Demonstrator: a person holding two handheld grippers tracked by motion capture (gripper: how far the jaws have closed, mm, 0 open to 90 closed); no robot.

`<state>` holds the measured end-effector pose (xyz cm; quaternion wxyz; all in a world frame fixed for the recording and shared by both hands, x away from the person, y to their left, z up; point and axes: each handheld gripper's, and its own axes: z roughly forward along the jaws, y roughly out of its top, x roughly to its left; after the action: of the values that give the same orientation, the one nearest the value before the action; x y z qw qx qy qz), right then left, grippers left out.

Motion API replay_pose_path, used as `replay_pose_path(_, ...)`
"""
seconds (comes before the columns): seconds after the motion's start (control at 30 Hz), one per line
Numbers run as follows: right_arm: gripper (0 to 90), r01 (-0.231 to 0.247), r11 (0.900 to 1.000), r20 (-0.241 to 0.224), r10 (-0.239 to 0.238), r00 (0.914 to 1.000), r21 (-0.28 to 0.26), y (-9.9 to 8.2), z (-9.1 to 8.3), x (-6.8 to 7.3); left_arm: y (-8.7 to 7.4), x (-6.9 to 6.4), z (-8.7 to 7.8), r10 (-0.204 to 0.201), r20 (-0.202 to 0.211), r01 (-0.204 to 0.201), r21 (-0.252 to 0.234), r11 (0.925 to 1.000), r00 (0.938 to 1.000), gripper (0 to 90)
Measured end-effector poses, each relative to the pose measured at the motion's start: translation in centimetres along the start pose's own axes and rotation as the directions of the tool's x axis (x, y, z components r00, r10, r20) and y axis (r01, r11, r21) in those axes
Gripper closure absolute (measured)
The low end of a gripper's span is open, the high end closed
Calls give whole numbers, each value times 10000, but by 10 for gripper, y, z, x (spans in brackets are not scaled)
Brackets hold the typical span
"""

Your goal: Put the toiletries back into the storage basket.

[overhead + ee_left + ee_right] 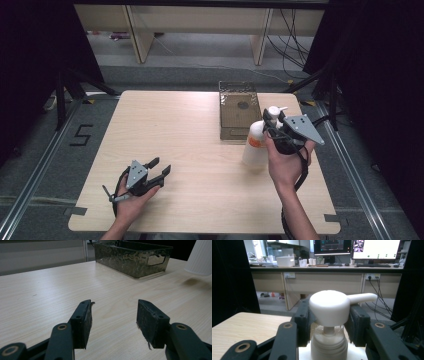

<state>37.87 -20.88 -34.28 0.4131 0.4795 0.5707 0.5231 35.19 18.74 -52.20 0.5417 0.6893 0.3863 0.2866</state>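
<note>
Pump bottle (256, 142), judged light, rigid and top-heavy, is clamped below its pump head by the right hand-held gripper (272, 125), right of centre.

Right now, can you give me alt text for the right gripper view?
The right gripper has its black jaws closed on the neck of a pump bottle, just under its white pump head. Beyond it are a corner of the wooden table and a desk with monitors.
</note>
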Motion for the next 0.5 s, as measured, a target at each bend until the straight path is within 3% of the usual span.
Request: replay_pose_path(0.5, 599, -59, 9994, -34, 57, 10000, -329, 18, 4, 0, 0, 0, 0, 4, 18, -4, 4, 10000, 10000, 455)
